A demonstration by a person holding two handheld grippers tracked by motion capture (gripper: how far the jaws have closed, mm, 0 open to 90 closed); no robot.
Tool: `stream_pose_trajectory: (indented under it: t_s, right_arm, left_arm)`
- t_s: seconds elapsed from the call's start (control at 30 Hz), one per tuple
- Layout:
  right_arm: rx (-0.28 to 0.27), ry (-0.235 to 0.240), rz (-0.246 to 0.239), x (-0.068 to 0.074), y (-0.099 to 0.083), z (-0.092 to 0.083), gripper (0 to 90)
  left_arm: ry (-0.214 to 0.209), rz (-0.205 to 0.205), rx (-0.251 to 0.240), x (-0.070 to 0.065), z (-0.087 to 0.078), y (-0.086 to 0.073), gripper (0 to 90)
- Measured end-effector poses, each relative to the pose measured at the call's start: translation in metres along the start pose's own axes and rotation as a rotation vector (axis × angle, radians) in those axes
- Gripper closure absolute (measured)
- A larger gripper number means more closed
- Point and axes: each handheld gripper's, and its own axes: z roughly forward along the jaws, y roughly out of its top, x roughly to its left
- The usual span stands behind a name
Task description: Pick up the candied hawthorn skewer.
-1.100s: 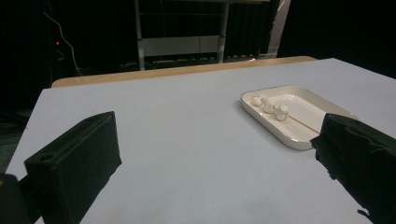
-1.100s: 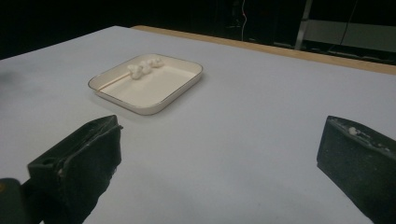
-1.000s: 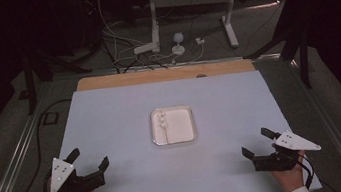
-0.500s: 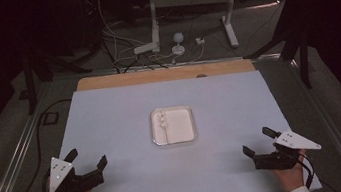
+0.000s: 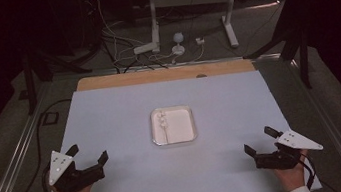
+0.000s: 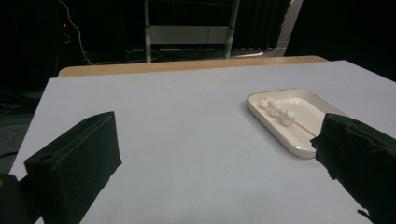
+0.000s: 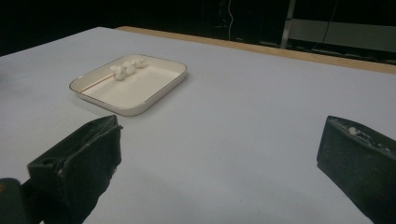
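Note:
A white rectangular tray (image 5: 182,124) lies in the middle of the pale blue-grey table (image 5: 120,113). On it rests a thin skewer with three small white lumps (image 5: 163,120) along its left side; the same skewer with lumps (image 6: 276,111) (image 7: 126,69) appears in both gripper views. My left gripper (image 5: 87,153) stands open near the front left corner, well short of the tray (image 6: 299,112). At the front right my right gripper (image 5: 259,140) is open too, with nothing between its jaws, and the tray (image 7: 154,88) lies ahead to its left.
A wooden strip (image 5: 165,74) runs along the table's far edge. Beyond it, on the floor, are cables, a white stand base (image 5: 156,42) and metal frame legs (image 5: 229,27). Metal rails flank the table on both sides.
Both hands stay near the front corners; the left gripper has shifted very slightly. Tray and skewer have not moved.

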Motion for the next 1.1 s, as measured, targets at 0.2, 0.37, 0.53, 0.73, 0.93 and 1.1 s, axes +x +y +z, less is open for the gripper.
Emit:
stream_pose_trajectory:
  t_s: [0.2,0.37,0.53,0.73,0.93,1.1]
  right_arm:
    - [-0.002,-0.012,0.005,-0.001,0.000,-0.001,0.0]
    - [-0.005,-0.017,0.006,-0.002,0.000,-0.002,0.0]
    - [-0.006,-0.023,0.013,-0.003,0.000,-0.003,0.0]
    - [-0.004,-0.022,0.015,-0.004,0.000,-0.003,0.0]
    - [-0.001,-0.025,0.013,-0.004,0.000,-0.002,0.0]
    - [-0.001,-0.025,0.013,-0.004,0.000,-0.002,0.0]
  left_arm:
    - [-0.008,0.007,-0.006,-0.005,0.004,0.010,0.6]
    - [-0.031,0.003,-0.002,-0.011,0.011,0.016,0.6]
    - [-0.049,0.010,0.012,-0.019,0.020,0.022,0.5]
    - [-0.077,0.016,0.018,-0.031,0.032,0.029,0.6]
    - [-0.102,0.026,0.026,-0.042,0.044,0.033,0.6]
    - [-0.119,0.035,0.043,-0.048,0.056,0.032,0.6]
